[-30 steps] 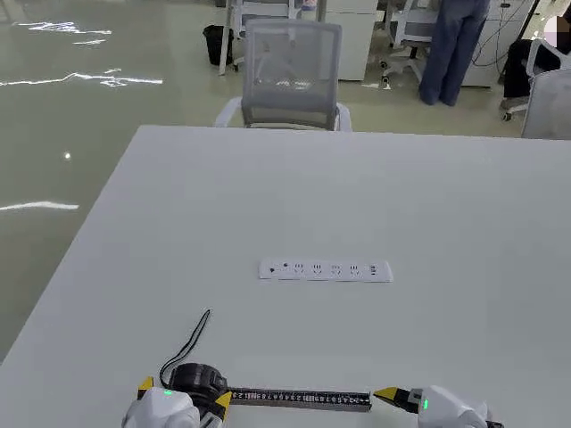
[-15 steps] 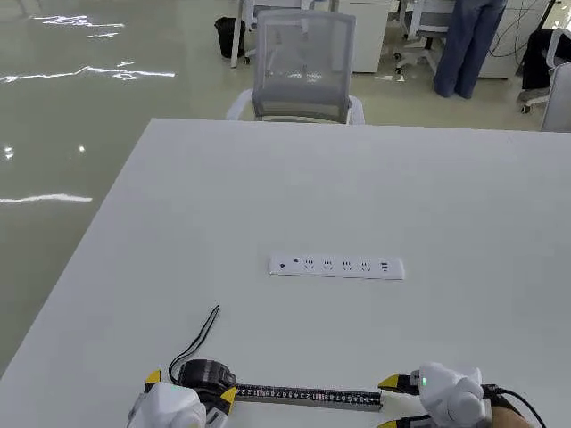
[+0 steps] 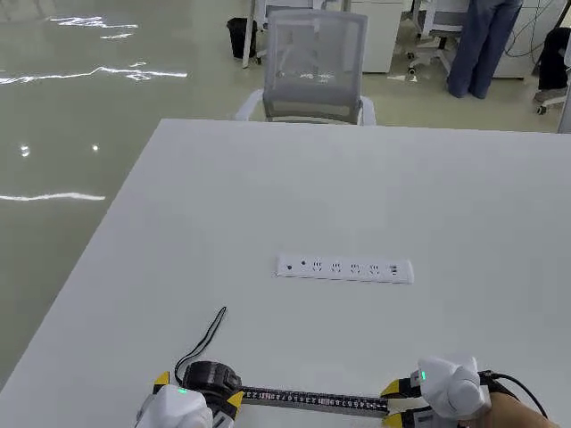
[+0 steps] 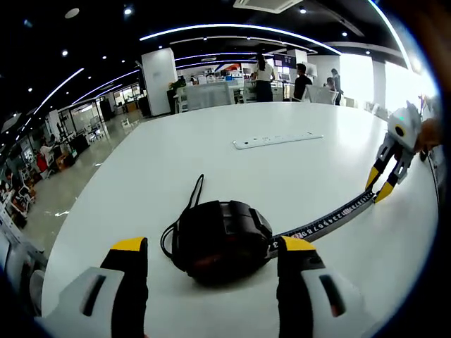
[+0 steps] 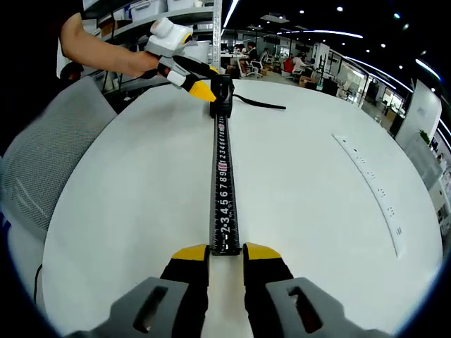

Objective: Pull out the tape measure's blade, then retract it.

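— Two grippers, both on the near side of the long white power strip [image 3: 344, 268]. What's the left gripper [image 4: 213, 248] doing?

— Its yellow-tipped jaws straddle the black tape measure case [image 4: 222, 239], which sits on the white table [image 3: 357, 178], off the strip's left end. Whether they press it, I cannot tell.

— And the right gripper [image 5: 226, 252]?

— Pinched on the end of the black numbered blade [image 5: 224, 176], which lies extended, parallel to the strip, reaching about level with its right end.
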Tool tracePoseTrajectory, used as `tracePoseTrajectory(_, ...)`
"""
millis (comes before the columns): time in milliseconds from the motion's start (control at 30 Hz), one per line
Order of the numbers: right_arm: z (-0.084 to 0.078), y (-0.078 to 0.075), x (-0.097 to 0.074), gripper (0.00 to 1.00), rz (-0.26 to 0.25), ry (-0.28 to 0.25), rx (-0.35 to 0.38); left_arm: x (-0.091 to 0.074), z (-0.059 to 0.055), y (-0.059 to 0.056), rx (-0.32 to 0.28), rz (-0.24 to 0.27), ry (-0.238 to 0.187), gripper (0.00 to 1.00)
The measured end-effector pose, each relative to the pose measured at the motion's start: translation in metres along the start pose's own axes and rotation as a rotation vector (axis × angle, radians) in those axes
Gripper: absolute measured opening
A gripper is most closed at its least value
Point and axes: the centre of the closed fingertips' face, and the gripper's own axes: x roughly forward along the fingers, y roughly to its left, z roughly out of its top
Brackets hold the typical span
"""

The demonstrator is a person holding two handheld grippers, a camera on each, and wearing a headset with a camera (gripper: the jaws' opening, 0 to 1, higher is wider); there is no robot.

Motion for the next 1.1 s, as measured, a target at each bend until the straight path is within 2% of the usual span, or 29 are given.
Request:
tracePoseTrajectory(267, 0.002, 0.003, 0.0, 0.14, 0.014, -0.007, -0.014, 0.003, -0.001, -0.004, -0.024, 0.001, 0.001, 0.73)
tracePoseTrajectory(467, 0.001, 0.003, 0.0, 0.13, 0.015, 0.004, -0.019, 0.005, -0.003, -0.006, -0.053, 0.024, 0.0, 0.73)
tracePoseTrajectory(567, 0.001, 0.003, -0.001, 0.14, 0.015, 0.006, -0.015, 0.006, -0.003, -0.006, -0.111, 0.031, 0.0, 0.71)
tracePoseTrajectory(733, 0.0, 0.003, 0.0, 0.14, 0.014, 0.009, -0.013, 0.008, -0.003, -0.005, -0.158, 0.05, 0.0, 0.69)
tracePoseTrajectory(967, 0.0, 0.003, 0.0, 0.14, 0.013, 0.009, -0.009, 0.013, -0.004, -0.004, -0.178, 0.06, 0.007, 0.66)
tracePoseTrajectory(1100, 0.0, 0.003, 0.0, 0.14, 0.015, 0.014, -0.013, 0.018, -0.004, -0.005, -0.215, 0.066, 0.006, 0.66)
